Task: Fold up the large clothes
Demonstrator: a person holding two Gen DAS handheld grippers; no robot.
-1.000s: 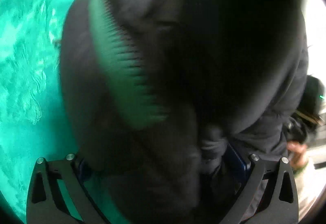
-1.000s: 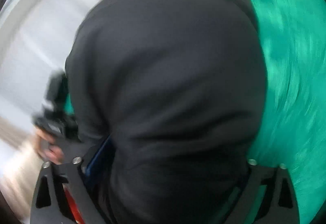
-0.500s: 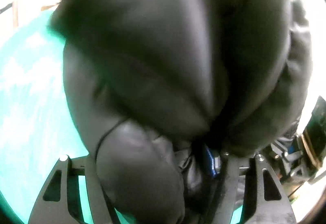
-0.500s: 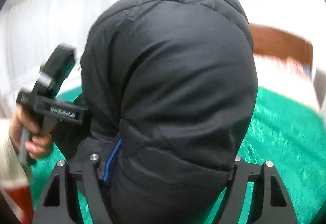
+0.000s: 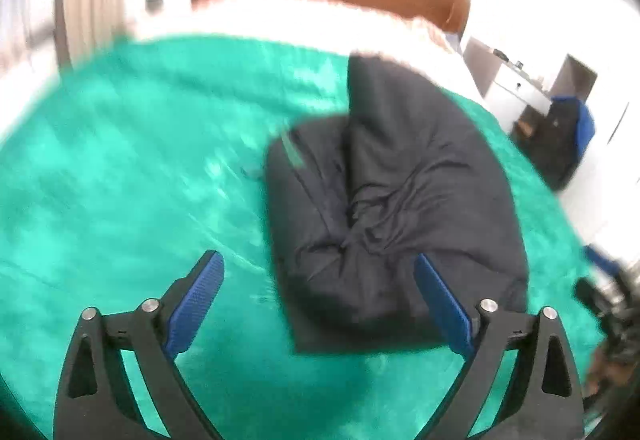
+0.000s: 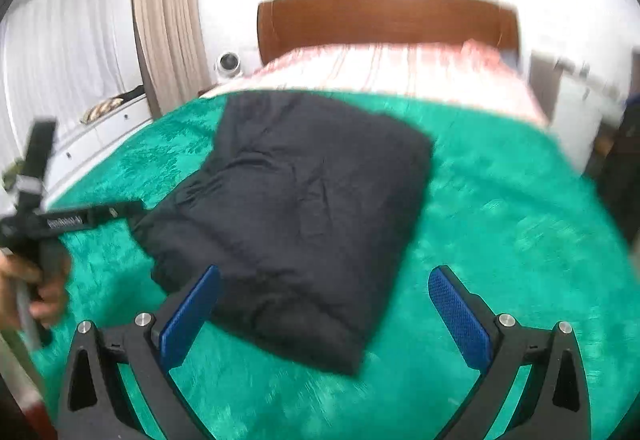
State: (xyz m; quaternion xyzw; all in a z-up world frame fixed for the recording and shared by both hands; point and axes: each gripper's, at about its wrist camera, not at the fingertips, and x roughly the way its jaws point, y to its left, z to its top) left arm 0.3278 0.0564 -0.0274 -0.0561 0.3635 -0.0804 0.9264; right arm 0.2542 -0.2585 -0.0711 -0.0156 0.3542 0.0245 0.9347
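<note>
Garment: the black quilted puffer jacket [image 6: 304, 207] lies folded into a rough, thick rectangle on the green textured bedspread [image 6: 500, 240], toward the middle of the bed and short of the striped pink-and-white bedding [image 6: 400, 67] under the brown wooden headboard [image 6: 384, 15].
Fold condition: judge the bundle as nearly finished. In the left wrist view one panel overlaps another, with a bunched knot of creases [image 5: 360, 236] near the close edge. The corner nearest the right tool looks squarer.
Handling, weight: expect a light load for its bulk, since the padding is mostly air.
Handling, stiffness: treat it as soft and springy. It is likely to puff back and open a fold once pressure is taken off.
Handling, surface: the smooth shell looks slippery, so layers may slide on each other when you drag them.
Where to take hold: pinch a doubled edge or a corner through all layers, not the top skin alone. Press the middle flat to let air out first.
Left tool [image 5: 320, 300]: its jaws are opening and stand wide, with nothing between the blue ribbed pads [image 5: 196, 304]. It hangs above the bedspread, just short of the jacket's near edge.
Right tool [image 6: 324, 304]: its jaws are opening and stand wide, holding nothing, above the jacket's near corner.
Hand: in the right wrist view, the person's hand [image 6: 36, 288] grips the left tool's handle at the bed's left side.
</note>
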